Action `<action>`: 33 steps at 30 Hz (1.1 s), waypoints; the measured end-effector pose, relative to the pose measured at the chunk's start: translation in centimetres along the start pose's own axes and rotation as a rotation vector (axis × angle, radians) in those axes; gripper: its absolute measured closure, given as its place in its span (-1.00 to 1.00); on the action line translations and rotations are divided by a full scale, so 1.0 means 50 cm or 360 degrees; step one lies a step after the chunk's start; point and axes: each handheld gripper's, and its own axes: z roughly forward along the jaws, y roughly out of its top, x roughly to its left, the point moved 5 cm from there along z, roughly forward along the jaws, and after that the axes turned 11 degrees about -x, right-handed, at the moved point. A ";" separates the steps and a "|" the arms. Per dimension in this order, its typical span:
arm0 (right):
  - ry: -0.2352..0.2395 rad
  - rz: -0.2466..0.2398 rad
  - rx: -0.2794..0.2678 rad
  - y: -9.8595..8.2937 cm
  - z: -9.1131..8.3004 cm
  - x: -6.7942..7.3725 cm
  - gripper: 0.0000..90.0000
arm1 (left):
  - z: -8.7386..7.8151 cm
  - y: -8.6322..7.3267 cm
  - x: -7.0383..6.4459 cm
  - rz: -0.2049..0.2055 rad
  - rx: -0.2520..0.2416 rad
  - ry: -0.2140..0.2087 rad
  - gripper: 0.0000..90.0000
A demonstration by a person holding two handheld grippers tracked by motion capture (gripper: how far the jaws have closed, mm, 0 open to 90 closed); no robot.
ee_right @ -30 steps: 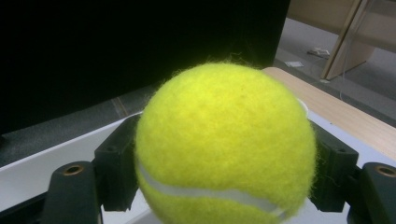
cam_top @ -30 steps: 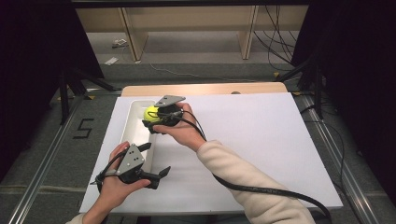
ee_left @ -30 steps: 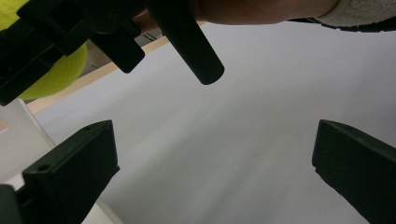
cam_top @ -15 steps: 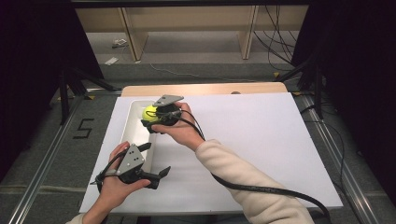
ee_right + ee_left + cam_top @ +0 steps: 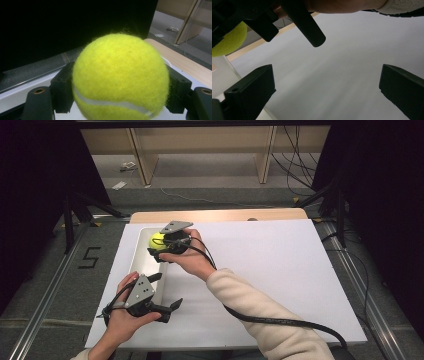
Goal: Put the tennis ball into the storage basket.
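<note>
between the right gripper's (image 5: 161, 249) closed fingers sits the tennis ball (image 5: 120, 77), clamped on both sides.

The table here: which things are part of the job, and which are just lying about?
In the job:
tennis ball, clamped in the right gripper
white tray under it
left gripper, open, holding nothing

Lying about:
white sheet covering the table
scraps on the floor beyond

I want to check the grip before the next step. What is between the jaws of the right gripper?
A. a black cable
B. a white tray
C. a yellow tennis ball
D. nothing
C: in the right gripper view the yellow tennis ball sits between the two black jaws of the right gripper, which press on its two sides.
</note>
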 end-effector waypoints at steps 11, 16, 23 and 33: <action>0.0016 0.0001 -0.0006 0.002 0.008 0.006 -0.41 | 0.000 0.000 0.000 -0.0001 0.0000 -0.0001 -1.00; 0.0017 0.0004 -0.0003 0.002 0.009 0.007 -0.41 | 0.000 0.000 0.000 0.0001 0.0002 -0.0001 -1.00; 0.0020 0.0010 0.0005 0.002 0.013 0.007 -0.41 | 0.000 0.000 -0.001 -0.0001 0.0003 -0.0005 -1.00; 0.0028 0.0010 0.0013 0.003 0.021 0.009 -0.41 | 0.001 -0.001 -0.001 -0.0003 0.0009 -0.0006 -1.00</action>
